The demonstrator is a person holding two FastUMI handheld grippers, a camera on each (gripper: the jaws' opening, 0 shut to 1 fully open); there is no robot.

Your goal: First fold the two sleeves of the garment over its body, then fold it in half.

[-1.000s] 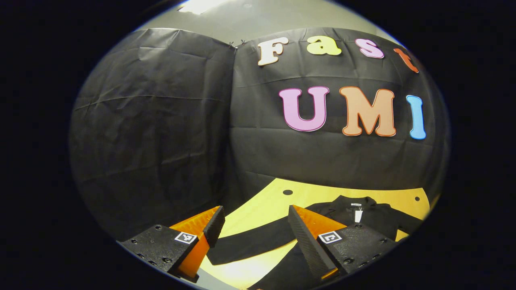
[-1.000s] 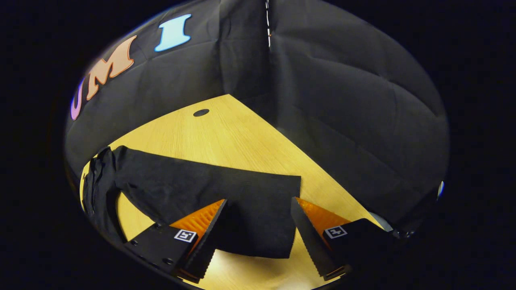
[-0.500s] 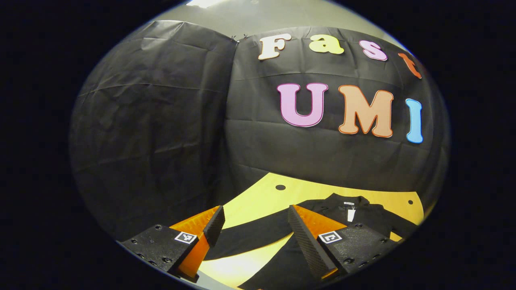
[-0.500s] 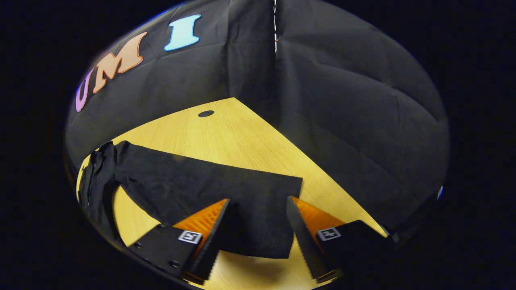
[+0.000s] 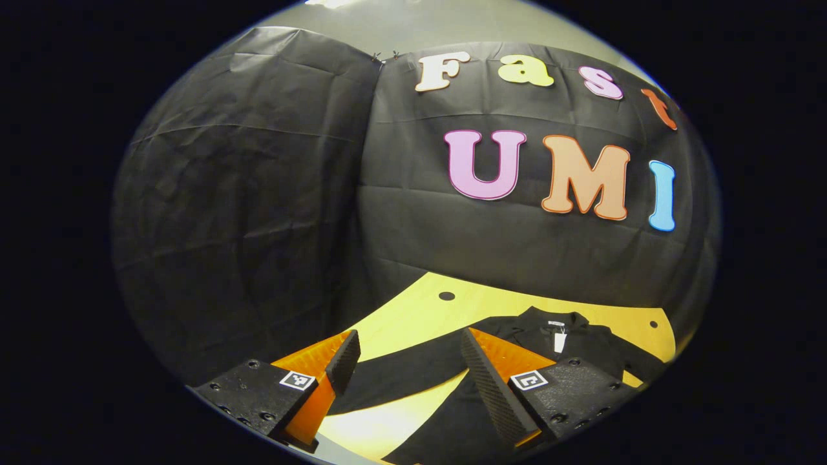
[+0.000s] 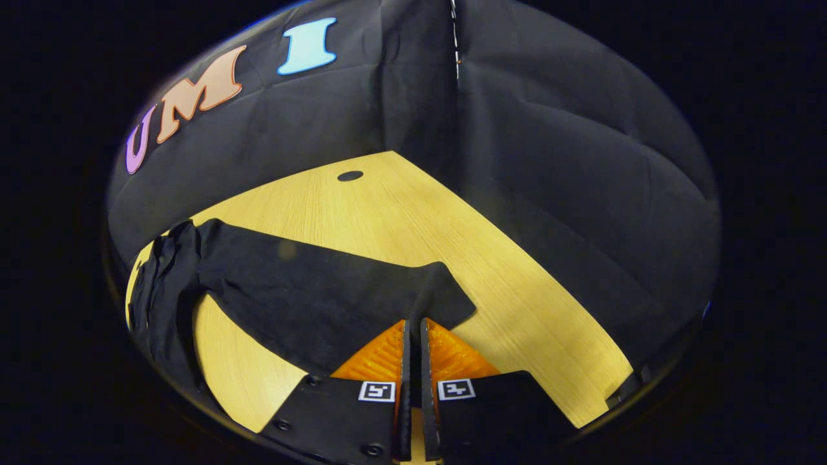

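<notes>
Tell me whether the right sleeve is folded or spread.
Spread: the right sleeve lies across the table, its cuff pinched by the right hand-held gripper.

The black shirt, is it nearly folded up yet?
Not yet, it is only starting. Nothing looks folded: the black shirt lies flat on the wooden table with both sleeves spread out. In hand: the right gripper has closed on the cuff of the right sleeve, ready to carry it over. The left gripper is open above the left sleeve. Left to do: both sleeve folds, then folding in half.
</notes>
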